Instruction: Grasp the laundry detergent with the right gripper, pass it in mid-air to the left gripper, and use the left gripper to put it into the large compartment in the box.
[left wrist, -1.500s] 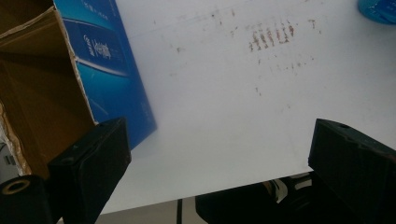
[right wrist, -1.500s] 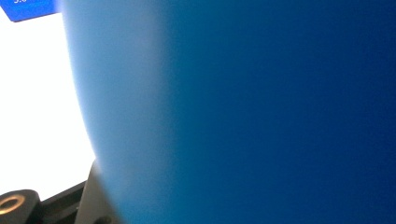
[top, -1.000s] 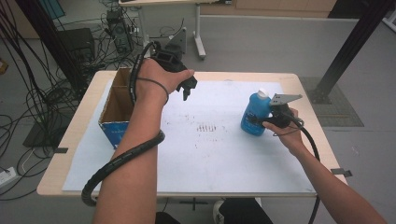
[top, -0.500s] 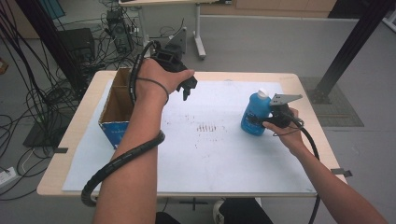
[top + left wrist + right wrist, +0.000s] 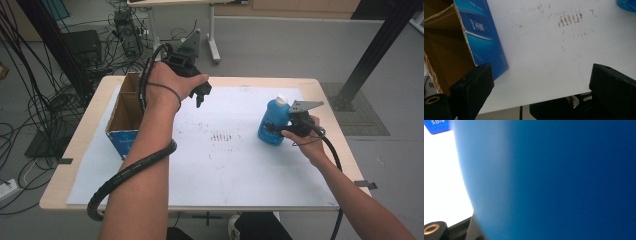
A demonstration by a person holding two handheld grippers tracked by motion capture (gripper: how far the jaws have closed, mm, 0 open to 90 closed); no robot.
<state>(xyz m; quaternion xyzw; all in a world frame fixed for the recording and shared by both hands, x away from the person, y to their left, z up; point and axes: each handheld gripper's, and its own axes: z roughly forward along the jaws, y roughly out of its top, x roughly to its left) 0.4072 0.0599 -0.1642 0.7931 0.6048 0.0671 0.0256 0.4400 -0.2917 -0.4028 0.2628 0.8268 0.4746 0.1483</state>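
— On the right side of the white sheet that covers the wooden table, what is the right gripper doing?

— Its jaws are clamped on the blue plastic bottle with the white cap, low on the body. They have just been closing a little further, with the bottle between them. In the right gripper view the blue wall of the bottle sits right against the camera, blurred.

— Where does the bottle stand?

— Upright on the sheet, near the table's right edge, well apart from the open cardboard box with blue printed sides at the left edge. The person's right hand holds the gripper from behind, and the gripper's black cable trails back along the forearm.

— And the left gripper?

— It hangs above the far part of the sheet, just beside the box, tilted downward. In the left gripper view the two black jaws stand wide apart with nothing between them; beneath them lie bare sheet, some faint reddish marks and the box's blue side.

— Does the left gripper touch the box?

— No, it is held clear in the air. A ribbed black hose winds around the left forearm.
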